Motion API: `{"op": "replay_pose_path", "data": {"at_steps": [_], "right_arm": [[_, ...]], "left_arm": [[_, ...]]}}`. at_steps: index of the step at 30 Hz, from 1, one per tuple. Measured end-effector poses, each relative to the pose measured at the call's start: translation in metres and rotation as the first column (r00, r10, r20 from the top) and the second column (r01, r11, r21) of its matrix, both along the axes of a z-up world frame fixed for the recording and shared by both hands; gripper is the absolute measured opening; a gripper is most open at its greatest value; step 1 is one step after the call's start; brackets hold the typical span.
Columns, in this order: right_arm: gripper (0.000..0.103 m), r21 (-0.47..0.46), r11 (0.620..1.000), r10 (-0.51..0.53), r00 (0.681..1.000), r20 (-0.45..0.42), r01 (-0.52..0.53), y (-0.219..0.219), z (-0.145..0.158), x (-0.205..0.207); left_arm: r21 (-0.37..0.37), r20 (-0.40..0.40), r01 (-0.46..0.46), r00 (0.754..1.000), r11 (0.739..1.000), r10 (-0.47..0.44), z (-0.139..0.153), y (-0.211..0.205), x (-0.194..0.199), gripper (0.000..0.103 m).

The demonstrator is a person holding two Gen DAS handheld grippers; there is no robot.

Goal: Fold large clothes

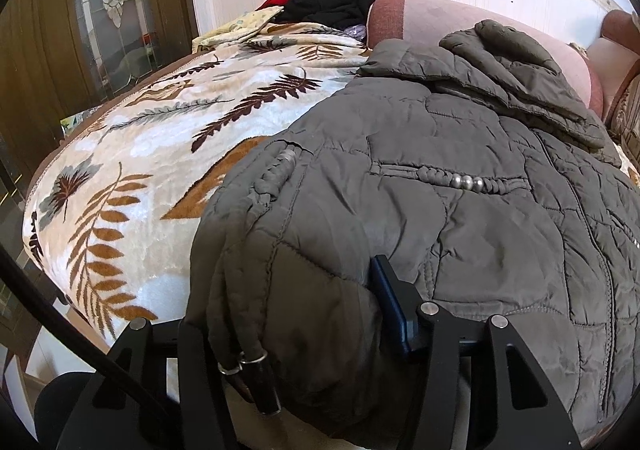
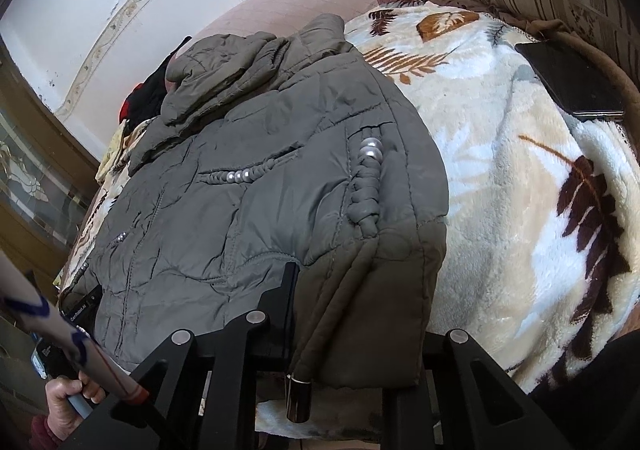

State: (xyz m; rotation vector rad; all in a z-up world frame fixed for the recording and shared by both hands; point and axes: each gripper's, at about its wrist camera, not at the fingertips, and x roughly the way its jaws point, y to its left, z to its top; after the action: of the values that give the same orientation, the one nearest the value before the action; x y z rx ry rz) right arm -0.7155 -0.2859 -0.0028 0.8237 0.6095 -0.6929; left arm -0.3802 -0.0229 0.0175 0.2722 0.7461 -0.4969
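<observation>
A grey-olive quilted jacket (image 1: 460, 218) lies flat on a leaf-patterned blanket (image 1: 160, 154), hood toward the far side, with pearl trim on its pockets. My left gripper (image 1: 316, 290) is shut on the near left hem corner. Thick fabric fills the gap, the blue pad (image 1: 390, 306) presses into it, and the other finger is hidden. In the right wrist view the jacket (image 2: 248, 186) reaches to my right gripper (image 2: 320, 290), shut on the near right hem corner. One black finger (image 2: 286, 290) shows and the other lies under the fabric. Drawstring toggles (image 2: 300, 398) hang below the hem.
A black flat device (image 2: 572, 82) lies on the blanket (image 2: 520, 190) at the far right. Black and red clothes (image 1: 332, 6) are piled at the far end by a pink padded backrest (image 1: 460, 22). A wooden glazed door (image 1: 112, 10) stands left. A hand (image 2: 68, 398) shows low left.
</observation>
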Motion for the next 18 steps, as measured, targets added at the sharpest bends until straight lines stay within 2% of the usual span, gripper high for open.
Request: {"op": "replay_pose_path", "data": {"at_steps": [10, 13, 15, 18], "right_arm": [[0.021, -0.004, 1.000, -0.006, 1.000, -0.004, 0.006, 0.001, 0.001, 0.001], [0.018, -0.036, 0.999, -0.005, 1.000, 0.017, 0.005, 0.005, 0.008, -0.001], [0.018, -0.070, 0.998, 0.000, 1.000, 0.017, 0.001, 0.009, 0.015, -0.001], [0.017, -0.091, 0.996, 0.002, 1.000, 0.023, 0.000, 0.013, 0.019, -0.003]], "left_arm": [[-0.004, 0.002, 0.003, 1.000, 1.000, -0.003, 0.000, 0.000, 0.000, 0.052], [-0.015, 0.009, 0.015, 1.000, 1.000, -0.015, 0.002, 0.000, -0.002, 0.044], [-0.024, 0.016, 0.028, 0.999, 0.999, -0.028, 0.004, 0.000, -0.004, 0.035], [-0.026, 0.029, 0.049, 0.998, 0.998, -0.048, 0.007, -0.001, -0.007, 0.030]]}}
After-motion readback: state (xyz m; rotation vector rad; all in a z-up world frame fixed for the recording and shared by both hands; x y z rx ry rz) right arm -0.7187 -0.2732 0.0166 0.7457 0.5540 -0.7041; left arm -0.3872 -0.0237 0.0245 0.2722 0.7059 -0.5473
